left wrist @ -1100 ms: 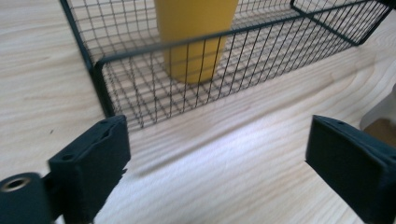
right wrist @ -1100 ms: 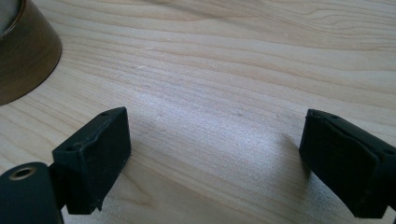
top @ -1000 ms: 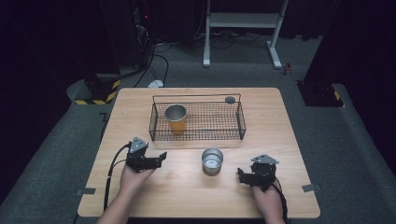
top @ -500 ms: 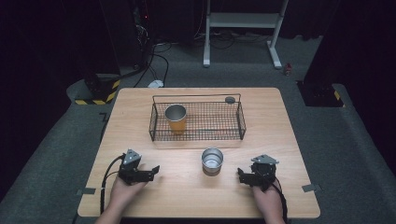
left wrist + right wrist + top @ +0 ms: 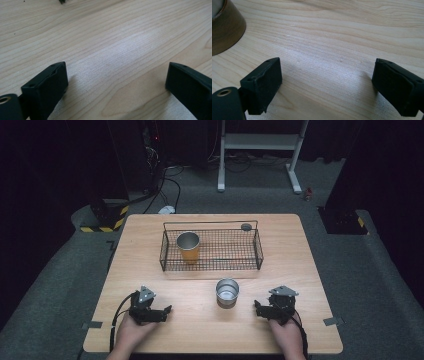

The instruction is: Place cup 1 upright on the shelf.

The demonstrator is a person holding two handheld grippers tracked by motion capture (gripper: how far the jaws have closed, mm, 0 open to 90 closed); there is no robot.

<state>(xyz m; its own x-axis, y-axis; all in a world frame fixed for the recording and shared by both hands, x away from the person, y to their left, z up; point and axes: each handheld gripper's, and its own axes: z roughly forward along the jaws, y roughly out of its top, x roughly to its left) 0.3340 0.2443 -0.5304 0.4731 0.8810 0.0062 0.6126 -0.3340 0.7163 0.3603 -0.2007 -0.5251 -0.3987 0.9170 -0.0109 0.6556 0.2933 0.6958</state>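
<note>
The short shiny steel cup point(image 5: 227, 292) stands upright, mouth up, between both grippers. The left gripper point(image 5: 166, 310) has just been opening its jaws over bare wood, nothing between them. The right gripper point(image 5: 257, 308) rests with jaws apart, empty.

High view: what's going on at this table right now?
A person rests both hands near the table's front edge, a gripper in each. The left gripper and right gripper are both open and empty; the left's jaws have just been opening. A steel cup stands between them, and an orange cup stands in the wire basket.

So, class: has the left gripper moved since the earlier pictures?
Yes. In the high view the left gripper has drawn back from the wire basket toward the table's near edge. Its jaws have just been opening, nothing between them.
</note>
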